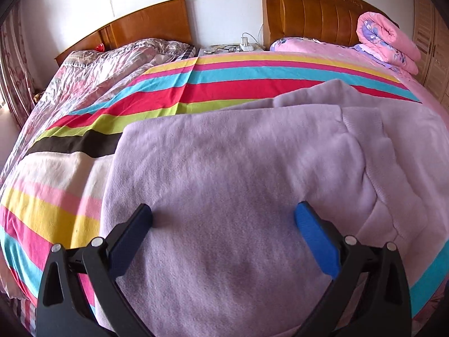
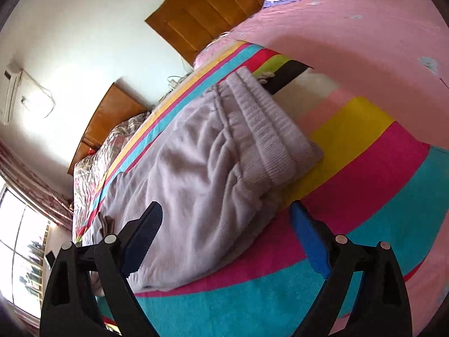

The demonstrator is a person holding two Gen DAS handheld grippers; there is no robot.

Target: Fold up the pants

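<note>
On the striped bed [image 1: 196,84], both grippers angle down over lilac pants [image 1: 224,182], left gripper [image 1: 223,214] and right gripper [image 2: 226,219] fingers spread, pinching nothing.

The lilac pants [image 1: 224,174] covered most of the striped sheet [image 1: 213,87] in front of the left gripper [image 1: 223,214], whose jaws stood wide with only flat cloth between them. Open striped bedding lay to the left of the pants and beyond them toward the headboard [image 1: 311,11]. A rolled pink quilt [image 1: 388,42] blocked the far right corner, and a crumpled floral cover [image 1: 112,64] heaped up at the far left. In the right wrist view, the thick folded waistband [image 2: 269,129] rose as a ridge (the tallest part of the pants), with bare sheet to its right under the right gripper [image 2: 226,220].
</note>
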